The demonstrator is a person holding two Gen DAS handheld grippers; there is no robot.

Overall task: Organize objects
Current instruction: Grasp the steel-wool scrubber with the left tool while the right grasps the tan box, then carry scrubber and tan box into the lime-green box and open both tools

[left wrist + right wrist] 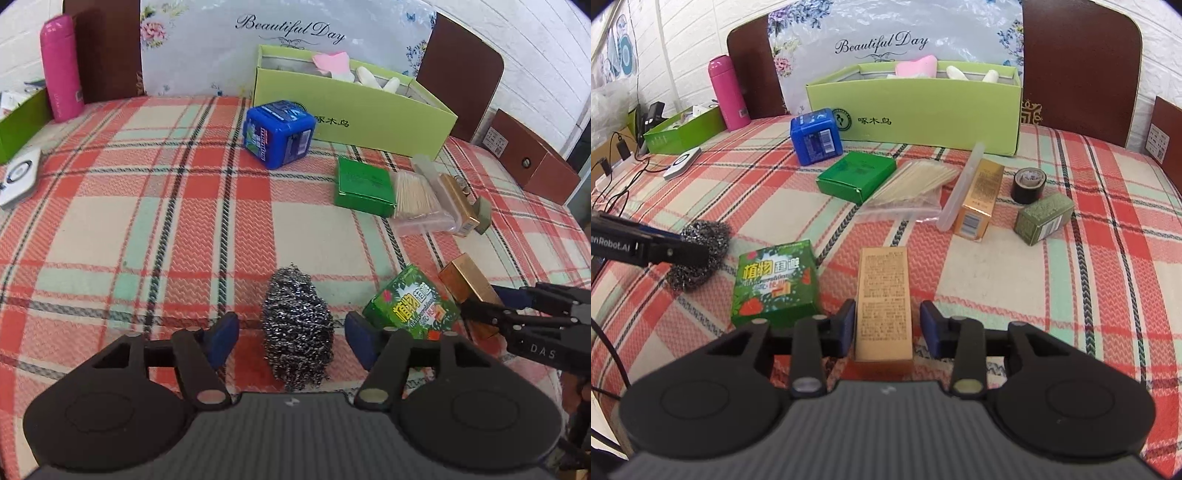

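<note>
- Pink flask (727, 92): one, upright at the far left edge of the checked tablecloth (1108, 295), beside a small green tray (683, 129); judged not part of the sorting.
- Steel scourer (297, 328): one, lay between the blue pads of the left gripper (291, 338). The jaws stood spread, with a gap on either side, so nothing was pinched.
- Printed green box (775, 282): one, flat on the cloth just right of the scourer, untouched.
- Blue cube container (816, 136): one, just in front of the big green box (912, 107).
- Big green box: one, open at the far edge, already holding a pink item and some white ones, too few showing to count. Judged the destination; the task looked barely begun.
- Flat green carton (857, 175), bag of toothpicks (912, 184), clear tube (960, 188): one each, clustered mid-table.
- Gold cartons: two. The long one (884, 302) lay between the pads of the right gripper (888, 326); the left pad sat at its side, the right pad stood just apart, so no firm pinch showed. The other (977, 199) rested beside the tube.
- Black tape roll (1028, 184) and olive box (1043, 219): one each, far right.
- Left to do, as judged: roughly ten loose items awaited boxing.
</note>
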